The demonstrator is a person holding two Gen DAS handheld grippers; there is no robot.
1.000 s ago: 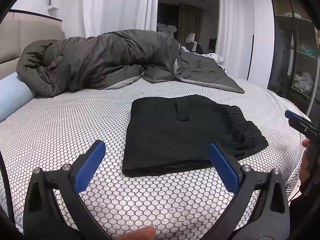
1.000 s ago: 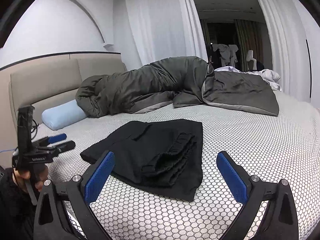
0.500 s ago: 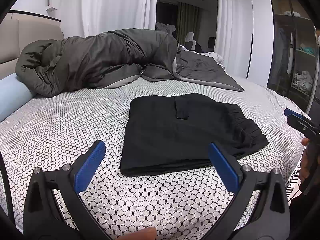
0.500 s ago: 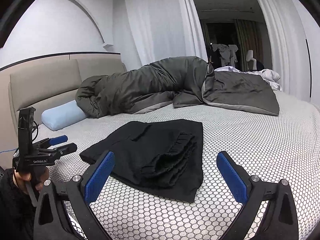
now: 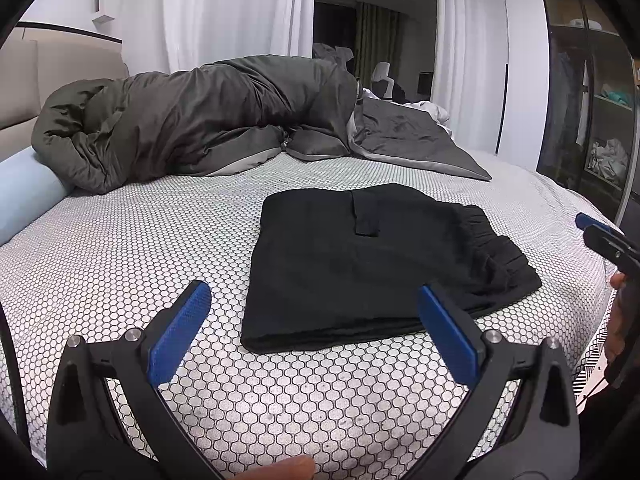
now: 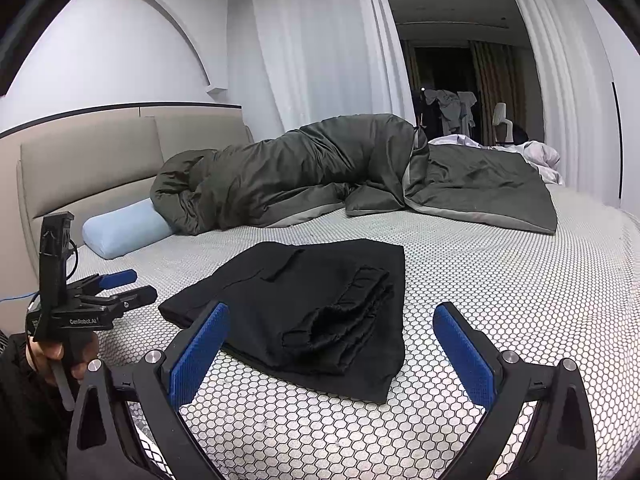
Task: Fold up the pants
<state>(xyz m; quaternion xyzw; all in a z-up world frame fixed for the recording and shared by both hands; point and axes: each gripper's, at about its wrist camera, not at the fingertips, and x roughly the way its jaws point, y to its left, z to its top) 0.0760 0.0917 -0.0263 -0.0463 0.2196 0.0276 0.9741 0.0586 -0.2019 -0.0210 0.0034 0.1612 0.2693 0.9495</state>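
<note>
Black pants, folded into a flat stack on the honeycomb-patterned bed, elastic waistband toward the right claw. Left claw spread wide, holding nothing, just short of the stack. Right claw likewise spread, empty. Olive duvet heaped behind.

Soft, even indoor light, sharp focus, strong fisheye bending and dark vignetted corners.

Both grippers, left gripper and right gripper, have black frames, silver screws and textured blue pads. White "GenRobot.AI" lettering marks the left; bare skin, dark sleeve.
</note>
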